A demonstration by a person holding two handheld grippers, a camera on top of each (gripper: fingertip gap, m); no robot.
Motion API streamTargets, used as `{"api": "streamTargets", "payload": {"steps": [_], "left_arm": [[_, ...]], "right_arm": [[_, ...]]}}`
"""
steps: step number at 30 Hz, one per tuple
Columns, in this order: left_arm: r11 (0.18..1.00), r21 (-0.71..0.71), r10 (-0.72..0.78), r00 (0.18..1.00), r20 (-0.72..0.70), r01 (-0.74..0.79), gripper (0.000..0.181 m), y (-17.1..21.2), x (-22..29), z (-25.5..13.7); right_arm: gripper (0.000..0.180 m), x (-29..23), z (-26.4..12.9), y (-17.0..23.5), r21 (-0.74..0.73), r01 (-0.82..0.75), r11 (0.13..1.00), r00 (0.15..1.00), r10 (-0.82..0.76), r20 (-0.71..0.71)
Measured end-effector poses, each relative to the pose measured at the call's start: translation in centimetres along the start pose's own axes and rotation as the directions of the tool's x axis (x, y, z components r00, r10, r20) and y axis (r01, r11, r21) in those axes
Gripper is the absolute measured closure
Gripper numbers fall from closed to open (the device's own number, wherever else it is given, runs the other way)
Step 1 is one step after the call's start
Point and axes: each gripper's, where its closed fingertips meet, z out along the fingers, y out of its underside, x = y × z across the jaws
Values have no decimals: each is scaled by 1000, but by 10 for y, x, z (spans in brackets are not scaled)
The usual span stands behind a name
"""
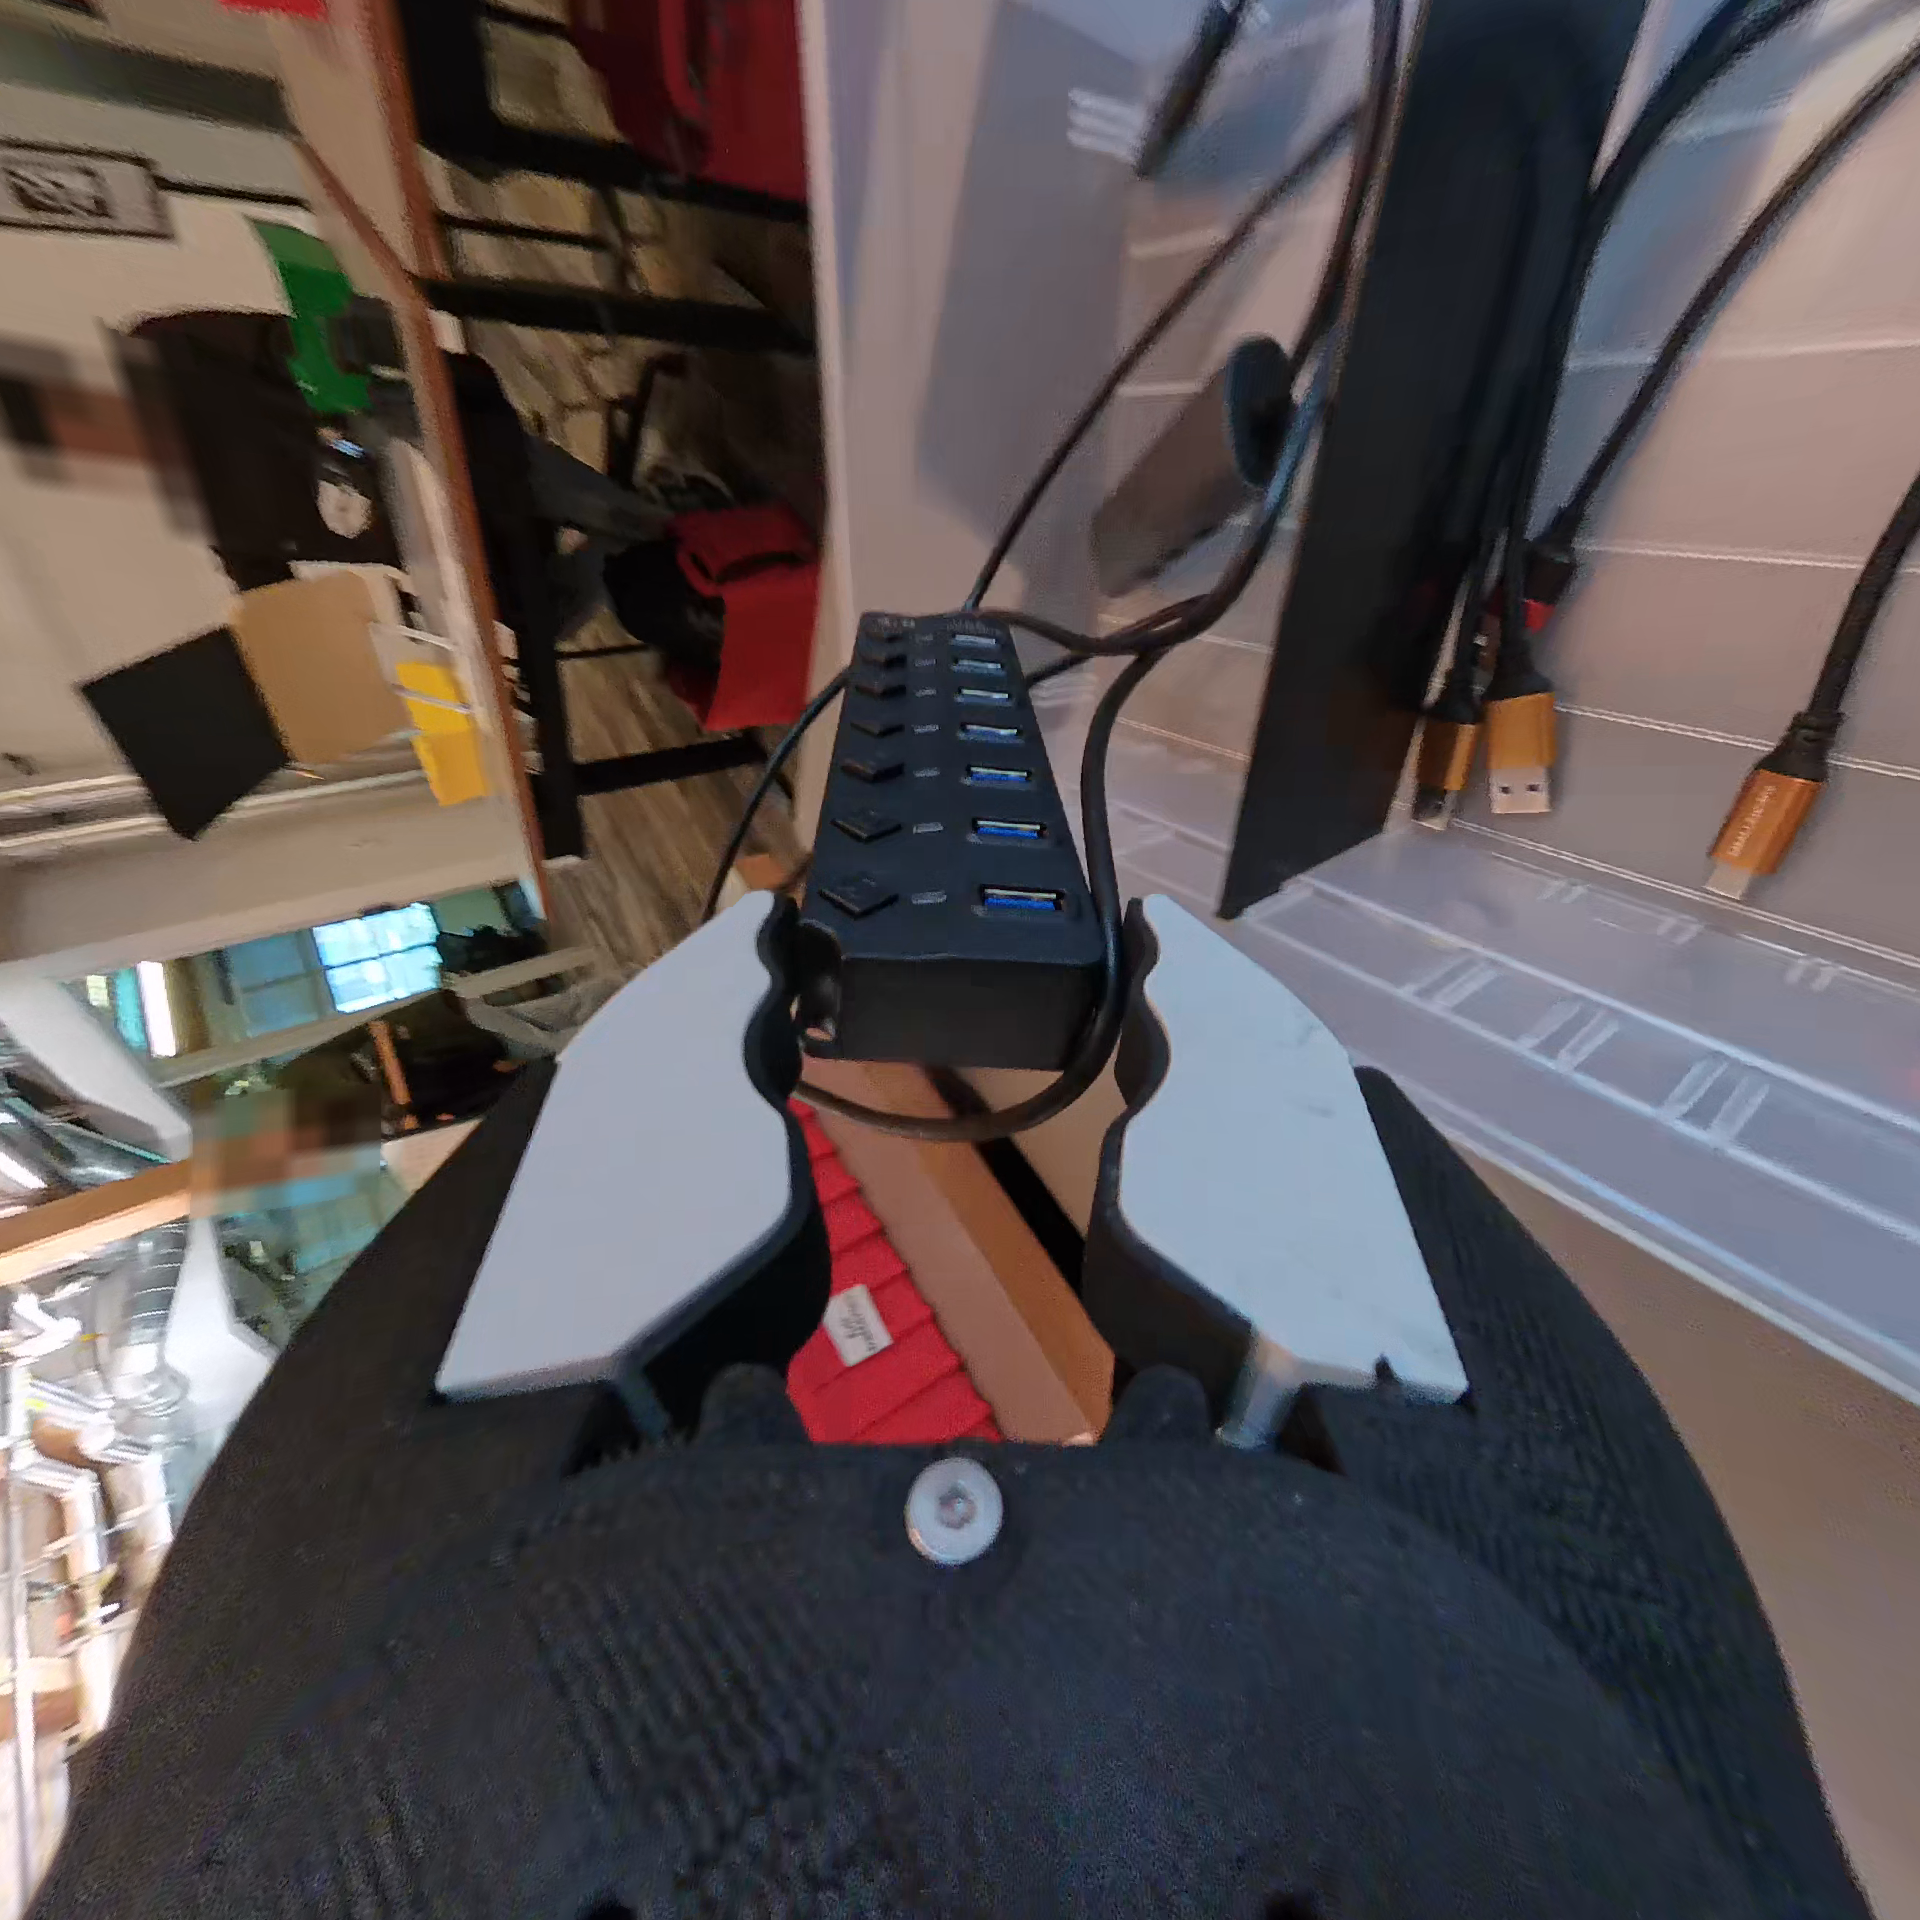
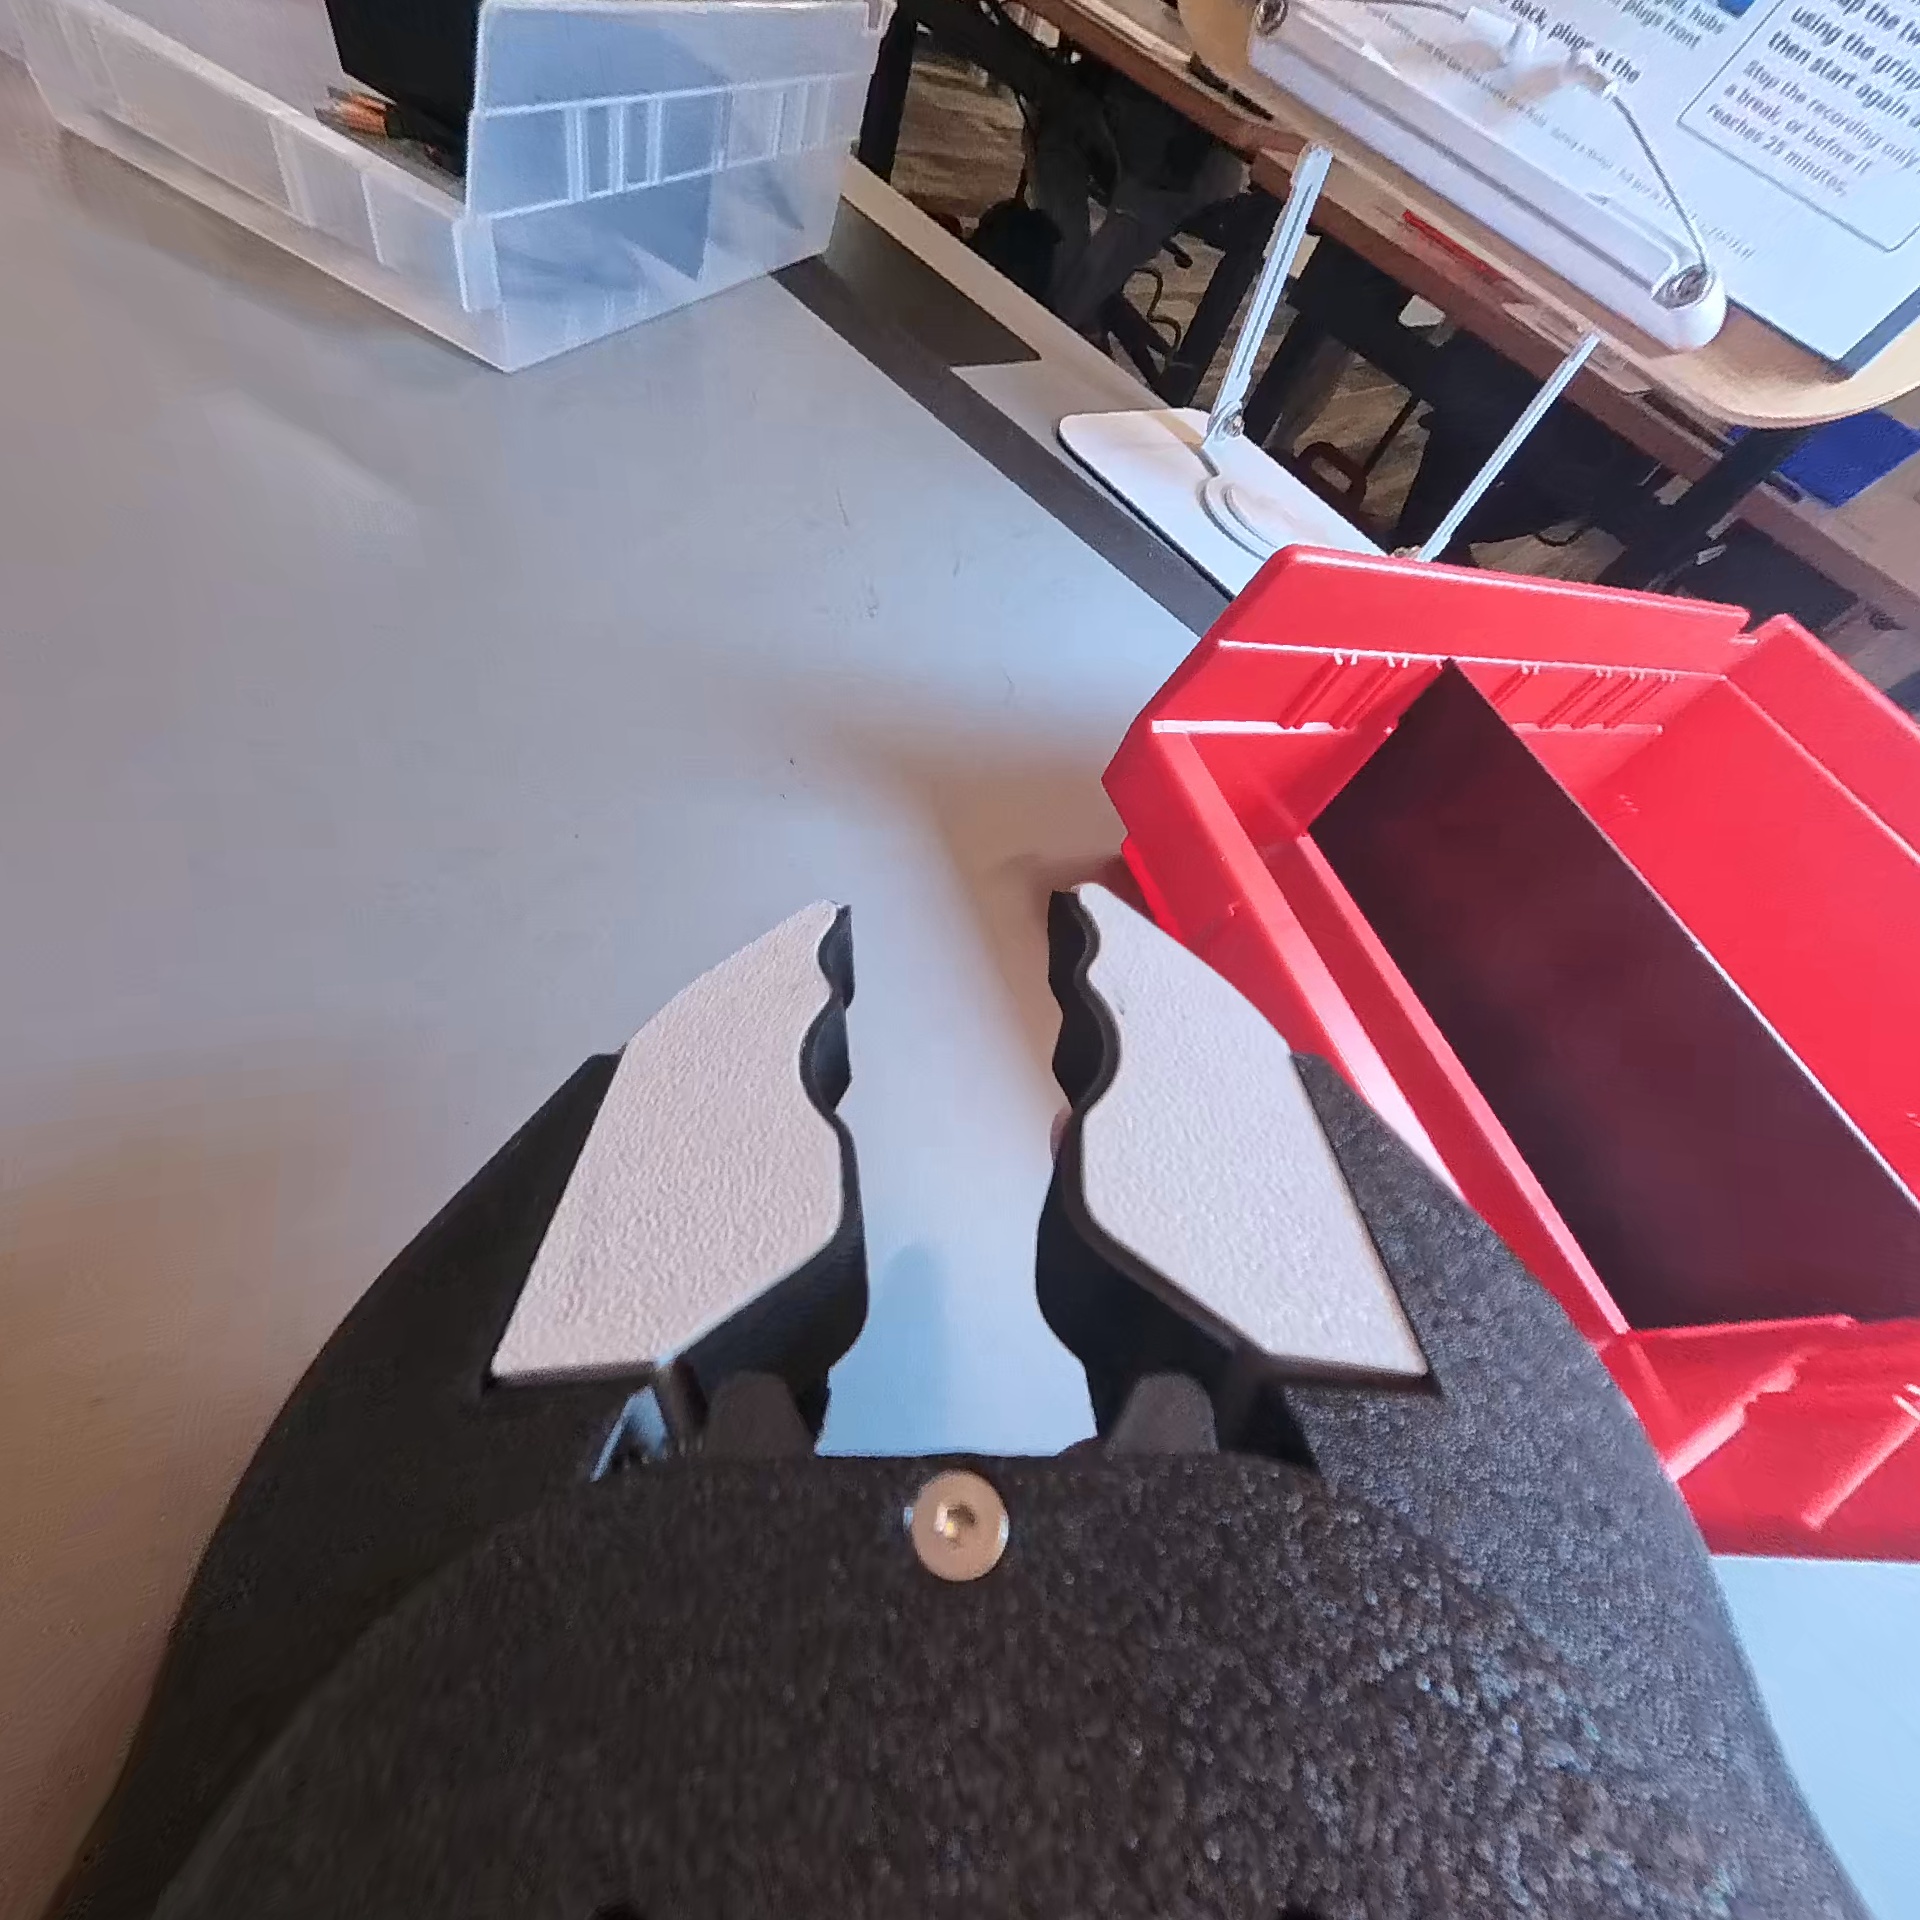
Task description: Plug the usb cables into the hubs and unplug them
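Note:
My left gripper (image 1: 956, 982) is shut on the near end of a black USB hub (image 1: 940, 821) and holds it in the air, the view rolled sideways. The hub has a row of blue ports and a row of black switches, and its thin black cable (image 1: 1096, 790) loops around the right finger. Several USB cables with orange plugs (image 1: 1517, 743) lie in a clear plastic bin (image 1: 1558, 1018) beside a black divider. My right gripper (image 2: 951, 935) is open and empty, low over the grey table (image 2: 468, 675), just left of a red bin (image 2: 1247, 935).
The red bin holds a black divider (image 2: 1621, 987). The clear bin (image 2: 540, 208) stands at the table's far left in the right wrist view. A white stand base (image 2: 1174, 457) sits at the table's far edge, carrying a sheet holder (image 2: 1507, 177). Other tables lie beyond. My hands' fingertips stand some 55 cm from each other.

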Motion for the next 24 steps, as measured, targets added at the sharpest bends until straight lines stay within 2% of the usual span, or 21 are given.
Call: {"api": "streamTargets", "payload": {"steps": [4,8,12,15,19,24], "left_arm": [[995,100,14,991,130,-27,121,-19,-41,-56],[962,269,-33,970,240,-34,122,-51,-73,-133],[868,495,-119,951,284,-39,122,-92,-82,-214],[798,597,-136,941,311,-82,122,-118,-77,-259],[712,690,-138,937,320,-131,130,-145,-66,-298],[701,700,-109,950,294,-136,130,-161,-55,-300]], "right_arm": [[144,-1,-1,-3,16,3,1000,1000,-3,0],[145,-5,-2,-10,52,-2,999,1000,1,12],[145,-11,-4,-21,98,11,995,1000,-13,19],[145,-15,-5,-27,122,17,992,1000,-20,23],[145,-21,-6,-30,133,19,991,999,-24,35],[145,-27,-5,-31,133,21,991,998,-28,53]]}}
